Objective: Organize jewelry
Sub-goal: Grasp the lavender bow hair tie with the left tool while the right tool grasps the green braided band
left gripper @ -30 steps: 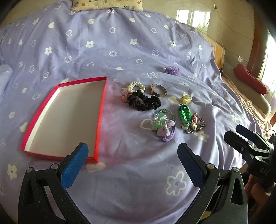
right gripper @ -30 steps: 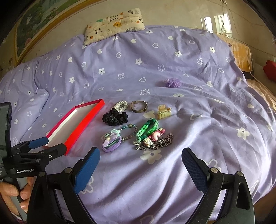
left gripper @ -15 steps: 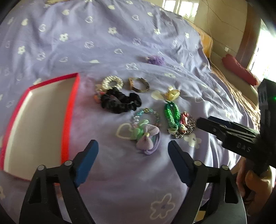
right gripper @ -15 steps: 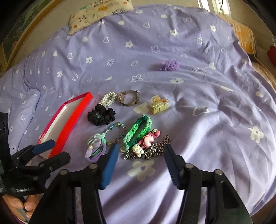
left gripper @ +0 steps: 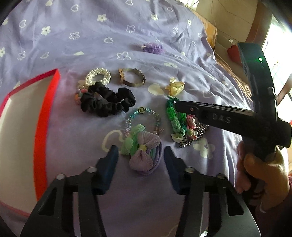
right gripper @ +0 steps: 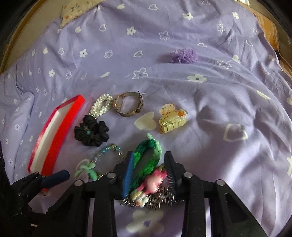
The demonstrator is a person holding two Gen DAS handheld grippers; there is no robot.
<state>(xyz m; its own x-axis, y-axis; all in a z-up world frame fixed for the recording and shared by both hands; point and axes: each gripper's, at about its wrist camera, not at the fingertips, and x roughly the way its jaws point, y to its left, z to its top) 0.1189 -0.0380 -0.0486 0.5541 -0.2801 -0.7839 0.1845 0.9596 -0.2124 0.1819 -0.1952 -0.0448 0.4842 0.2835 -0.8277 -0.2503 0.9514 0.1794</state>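
Observation:
Jewelry lies on a purple bedspread beside an open red box [left gripper: 46, 116] [right gripper: 60, 127]. My left gripper [left gripper: 139, 152] is open, its fingers on either side of a lilac-and-green bow hair tie [left gripper: 143, 152]. My right gripper [right gripper: 148, 160] is open but narrowed, its jaws on either side of a green braided bracelet [right gripper: 147, 160] with a pink charm [right gripper: 152, 182] and a metal chain [right gripper: 160, 198]. Further back lie a black scrunchie [left gripper: 107, 103] [right gripper: 91, 132], a pearl band [left gripper: 97, 76], a metal bangle [left gripper: 131, 78] [right gripper: 127, 104], a beaded bracelet [left gripper: 144, 116] and a yellow claw clip [right gripper: 172, 121].
A purple pompom [right gripper: 184, 55] lies apart at the back of the bed. A pillow [right gripper: 76, 11] sits at the head. The bed's right edge drops toward an orange cover [left gripper: 209, 31]. The right gripper's body [left gripper: 237, 116] reaches over the green bracelet in the left wrist view.
Both grippers have moved forward and down onto the jewelry. The left now straddles the bow hair tie, the right straddles the green bracelet, and both have narrowed their jaws.

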